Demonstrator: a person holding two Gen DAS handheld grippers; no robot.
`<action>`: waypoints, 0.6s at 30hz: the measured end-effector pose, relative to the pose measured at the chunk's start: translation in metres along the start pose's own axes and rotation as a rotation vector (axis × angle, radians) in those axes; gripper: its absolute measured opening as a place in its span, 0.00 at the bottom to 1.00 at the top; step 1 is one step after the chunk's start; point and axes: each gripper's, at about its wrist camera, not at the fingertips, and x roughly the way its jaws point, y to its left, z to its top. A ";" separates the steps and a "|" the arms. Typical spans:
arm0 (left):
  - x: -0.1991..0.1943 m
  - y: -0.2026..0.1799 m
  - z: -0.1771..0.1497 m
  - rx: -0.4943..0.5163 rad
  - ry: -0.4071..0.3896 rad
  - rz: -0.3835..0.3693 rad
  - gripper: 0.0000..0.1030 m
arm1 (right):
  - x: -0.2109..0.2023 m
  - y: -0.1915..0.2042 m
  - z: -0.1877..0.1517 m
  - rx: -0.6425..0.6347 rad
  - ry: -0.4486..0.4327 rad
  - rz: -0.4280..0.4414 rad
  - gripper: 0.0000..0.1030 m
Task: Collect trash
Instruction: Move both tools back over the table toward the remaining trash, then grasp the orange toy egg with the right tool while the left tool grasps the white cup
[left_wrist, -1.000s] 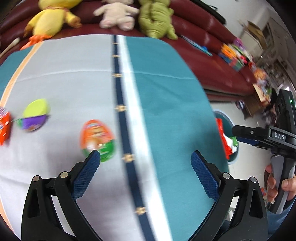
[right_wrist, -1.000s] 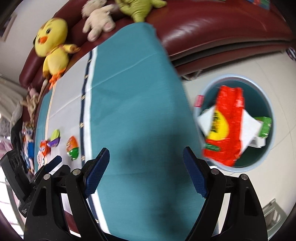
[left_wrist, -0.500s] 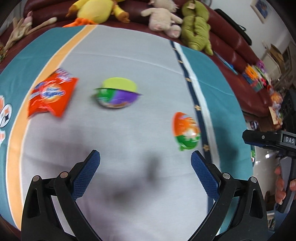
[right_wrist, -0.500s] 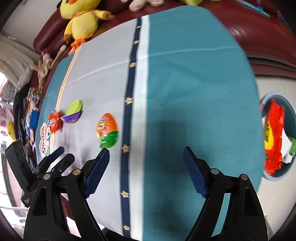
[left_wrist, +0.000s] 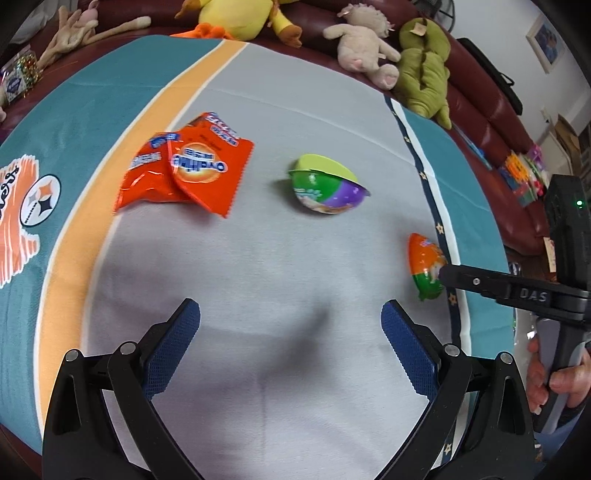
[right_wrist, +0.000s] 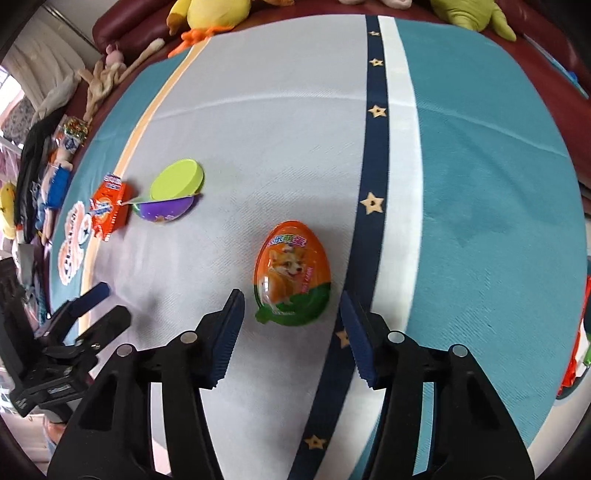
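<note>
**Both grippers over worktop, egg pack lined up**

Landmark = orange-green egg pack (right_wrist: 291, 275), lying flat on grey cloth of worktop (right_wrist: 280, 147), just left of the navy star stripe (right_wrist: 375, 155). R gripper (right_wrist: 291, 332) spread wide, empty, fingers either side of egg pack's lower end, not touching. L gripper (left_wrist: 290, 343) also wide apart, empty, hovering over bare grey cloth well left of egg pack. Green-purple half shell (left_wrist: 327, 186) sits up-left of egg pack, lime lid part on top. Orange snack wrapper (left_wrist: 184, 171) further left past the shell, crumpled, near the peach stripe. Plush toys (left_wrist: 373, 68) on sofa beyond egg pack, far edge of worktop.
</note>
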 end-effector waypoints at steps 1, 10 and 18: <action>0.000 0.002 0.000 0.000 -0.001 0.001 0.96 | 0.002 0.002 0.001 -0.004 0.000 -0.004 0.51; 0.006 0.004 0.007 -0.008 0.003 -0.003 0.96 | 0.016 0.011 0.002 -0.057 -0.023 -0.058 0.40; 0.019 -0.024 0.031 0.016 -0.015 -0.045 0.96 | -0.003 -0.010 0.006 0.016 -0.032 0.004 0.40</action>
